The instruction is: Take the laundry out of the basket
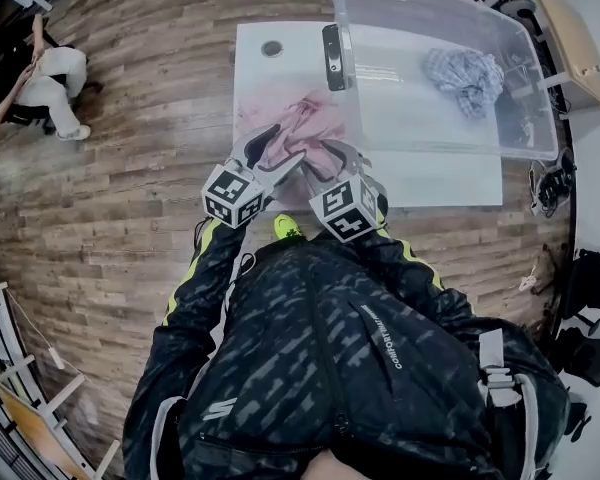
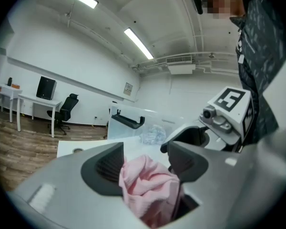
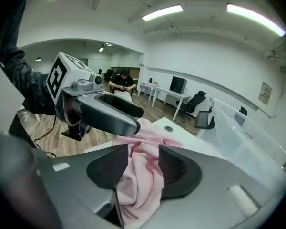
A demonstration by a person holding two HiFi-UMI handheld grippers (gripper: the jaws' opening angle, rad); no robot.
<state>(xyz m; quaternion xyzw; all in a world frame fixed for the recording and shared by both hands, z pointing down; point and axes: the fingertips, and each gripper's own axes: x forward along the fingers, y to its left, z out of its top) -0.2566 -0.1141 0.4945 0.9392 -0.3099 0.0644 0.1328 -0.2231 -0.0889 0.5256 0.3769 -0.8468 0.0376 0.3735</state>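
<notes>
While both tongs hang over the near left corner of the white table (image 1: 450, 180), each one is clamped on the same crumpled pink cloth (image 1: 302, 126).

Left tongs (image 2: 147, 162): cloth bunched between the two dark ribbed pads, touching both and spilling down below them.
Right tongs (image 3: 143, 166): a fold of the cloth pinched between its pads, the rest hanging under them and running off toward the left tongs' tip.
Tips of the two tongs sit close together, with the cloth bridging them.

Pink cloth is outside the clear plastic basket (image 1: 400, 3), just beside the end with the black handle (image 1: 332, 56). Can't tell whether its lower edge touches the table. Basket sits on the table. One blue-and-white checked cloth (image 1: 466, 74) lies in it toward the right end, well apart from the pink one.

Round grey grommet (image 1: 272, 48) in the table top, near the far left corner.

Writing:
- Dark patterned jacket (image 1: 350, 368) has small white print on the chest starting "COMFORT"; remaining letters too small to read.
- Marker cubes (image 1: 232, 196) on the tongs carry black-and-white square codes.
- Small framed sign (image 2: 127, 88) on the white wall in the left gripper view is unreadable.

Background: brown wood-plank floor (image 1: 130, 218) and a seated person (image 1: 45, 83) far left in the head view. White desks with a black monitor (image 2: 46, 87) and a black office chair (image 2: 64, 111) show in the left gripper view.
</notes>
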